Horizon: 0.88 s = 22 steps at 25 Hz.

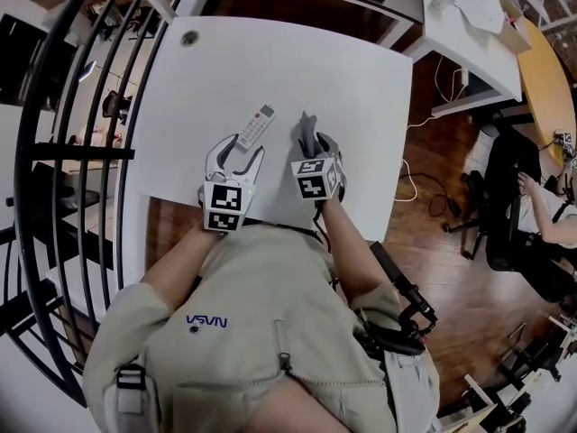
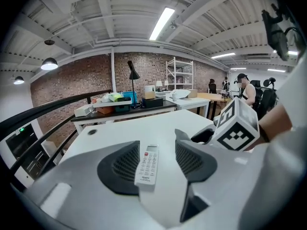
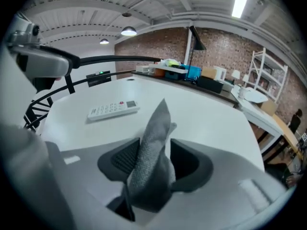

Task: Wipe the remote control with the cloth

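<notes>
Two grippers sit low over the near edge of a white table (image 1: 352, 79) (image 2: 139, 126) (image 3: 211, 121). The left gripper (image 1: 239, 149) (image 2: 156, 162) has its fingers spread. The remote control (image 1: 256, 125) (image 2: 147, 166) (image 3: 113, 110) lies flat, buttons up, with its near end between them and the rest running out past the fingertips; a gap shows along its right-hand side and no pad presses on it. The right gripper (image 1: 315, 142) (image 3: 156, 166) also has its fingers wide apart. The grey cloth (image 1: 309, 130) (image 3: 152, 143) stands bunched and upright between them, leaning toward the left-hand pad with clear space at the right-hand one, its peak rising past the fingertips. From these fingers the remote control is off to the left and a little ahead, apart from the cloth.

Well beyond the left fingertips a round grommet (image 1: 188, 37) (image 2: 91, 132) sits in the tabletop near its far left corner. Left of the left fingers a black railing (image 1: 81, 106) (image 2: 53, 110) curves along the table. Right of the right fingers lies a wooden floor (image 1: 433, 233), with a seated person (image 1: 545, 210) well apart.

Farther ahead stands a dark-topped desk (image 2: 124, 110) (image 3: 192, 83) before a brick wall (image 2: 76, 85) (image 3: 230, 47). It carries a black lamp (image 2: 133, 73) (image 3: 195, 38) and several boxes, one blue (image 3: 193, 72); what they hold cannot be made out. White shelving (image 2: 180, 73) (image 3: 268, 71) stands farther right, its loads too small to tell
</notes>
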Each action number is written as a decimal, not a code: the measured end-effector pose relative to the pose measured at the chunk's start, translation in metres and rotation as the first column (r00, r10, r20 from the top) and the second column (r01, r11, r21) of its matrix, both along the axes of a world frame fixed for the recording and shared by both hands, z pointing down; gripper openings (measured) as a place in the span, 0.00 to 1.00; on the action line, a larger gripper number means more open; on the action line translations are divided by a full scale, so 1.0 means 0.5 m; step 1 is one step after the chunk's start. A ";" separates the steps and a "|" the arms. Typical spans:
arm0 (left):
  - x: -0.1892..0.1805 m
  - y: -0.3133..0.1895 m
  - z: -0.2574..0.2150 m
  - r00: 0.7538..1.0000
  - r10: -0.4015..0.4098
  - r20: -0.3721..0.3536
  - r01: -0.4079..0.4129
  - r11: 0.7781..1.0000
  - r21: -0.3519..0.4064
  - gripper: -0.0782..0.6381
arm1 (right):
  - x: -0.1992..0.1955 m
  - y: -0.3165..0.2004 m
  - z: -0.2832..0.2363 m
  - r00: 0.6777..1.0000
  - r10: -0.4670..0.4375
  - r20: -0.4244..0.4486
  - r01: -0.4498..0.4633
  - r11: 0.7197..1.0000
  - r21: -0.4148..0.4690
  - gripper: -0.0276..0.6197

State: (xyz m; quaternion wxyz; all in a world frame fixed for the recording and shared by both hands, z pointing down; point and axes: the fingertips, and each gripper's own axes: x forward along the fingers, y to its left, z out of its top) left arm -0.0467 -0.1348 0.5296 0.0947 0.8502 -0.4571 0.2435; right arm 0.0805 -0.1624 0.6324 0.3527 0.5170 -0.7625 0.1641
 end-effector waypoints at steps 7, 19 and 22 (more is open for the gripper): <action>-0.014 -0.012 0.030 1.000 0.031 -0.004 -0.031 0.999 -0.041 0.49 | -0.007 -0.006 0.021 1.000 0.017 0.026 -0.016 0.999 -0.044 0.31; -0.027 -0.032 0.125 0.998 0.063 0.001 -0.062 0.992 -0.107 0.53 | -0.015 0.021 -0.102 0.990 0.091 0.110 -0.101 0.991 0.091 0.09; -0.033 -0.043 0.154 0.998 0.067 -0.004 -0.067 0.984 -0.163 0.58 | -0.021 0.041 -0.154 0.986 0.094 0.137 -0.113 0.984 0.135 0.09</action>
